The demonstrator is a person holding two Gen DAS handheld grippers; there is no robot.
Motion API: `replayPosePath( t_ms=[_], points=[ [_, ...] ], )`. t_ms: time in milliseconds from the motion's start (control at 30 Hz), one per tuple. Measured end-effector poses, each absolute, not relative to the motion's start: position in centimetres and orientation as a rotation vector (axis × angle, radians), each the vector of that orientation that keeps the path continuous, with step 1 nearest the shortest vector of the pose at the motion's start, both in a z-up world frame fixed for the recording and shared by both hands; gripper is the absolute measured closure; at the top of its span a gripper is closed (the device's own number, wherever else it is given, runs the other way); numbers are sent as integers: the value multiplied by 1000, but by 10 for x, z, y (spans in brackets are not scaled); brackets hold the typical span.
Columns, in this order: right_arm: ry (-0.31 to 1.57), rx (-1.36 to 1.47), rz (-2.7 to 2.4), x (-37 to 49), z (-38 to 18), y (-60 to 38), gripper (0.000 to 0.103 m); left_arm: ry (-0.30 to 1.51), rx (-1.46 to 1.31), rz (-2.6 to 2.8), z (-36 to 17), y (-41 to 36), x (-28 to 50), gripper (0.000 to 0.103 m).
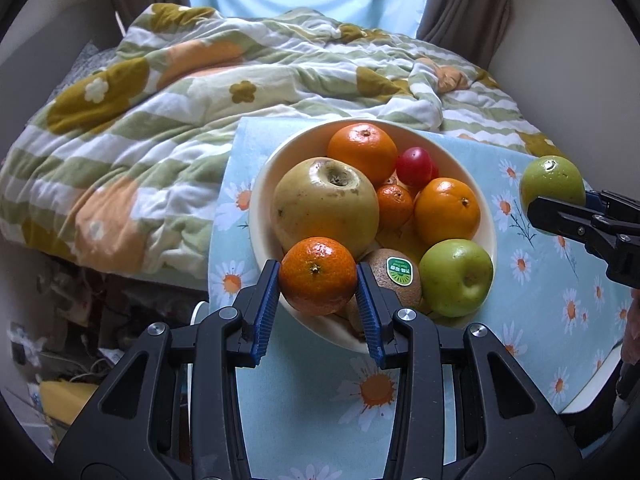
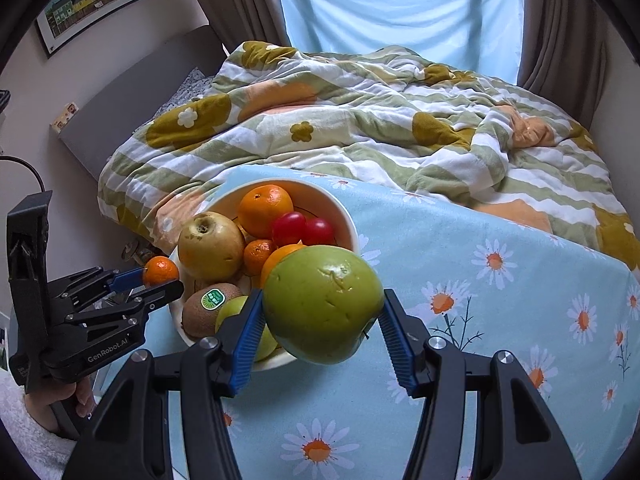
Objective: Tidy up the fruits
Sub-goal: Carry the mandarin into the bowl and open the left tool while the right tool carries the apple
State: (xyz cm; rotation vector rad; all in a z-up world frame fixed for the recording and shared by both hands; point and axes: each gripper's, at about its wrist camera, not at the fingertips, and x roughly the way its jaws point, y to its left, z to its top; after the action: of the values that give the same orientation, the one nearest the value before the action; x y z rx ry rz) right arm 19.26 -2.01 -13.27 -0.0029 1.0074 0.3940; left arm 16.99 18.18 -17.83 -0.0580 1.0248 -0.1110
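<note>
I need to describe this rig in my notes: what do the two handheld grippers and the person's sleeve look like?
Both grippers are black, with angular skeletal arms, silver bolt heads and blue ribbed pads on the fingers. The left gripper has a pistol-style handle, white "GenRobot.AI" lettering on its body and a black boxy module on top, with a dark cable near it. The right gripper matches. The person's sleeve is white and fluffy.

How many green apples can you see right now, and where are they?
2. One green apple is held in the right tongs above the tablecloth; the other sits at the bowl's near right edge. More may be hidden under the fruit.
</note>
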Motion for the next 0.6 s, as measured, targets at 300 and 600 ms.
replayPosePath(
  t_ms=[300, 600],
  points=[
    [1008, 13, 356, 194, -131, -17, 51, 1051, -107, -133, -182, 190, 174, 11],
    [1001, -6, 376, 196, -121, -8, 51, 1001, -92, -132, -151, 194, 162, 0]
  ],
)
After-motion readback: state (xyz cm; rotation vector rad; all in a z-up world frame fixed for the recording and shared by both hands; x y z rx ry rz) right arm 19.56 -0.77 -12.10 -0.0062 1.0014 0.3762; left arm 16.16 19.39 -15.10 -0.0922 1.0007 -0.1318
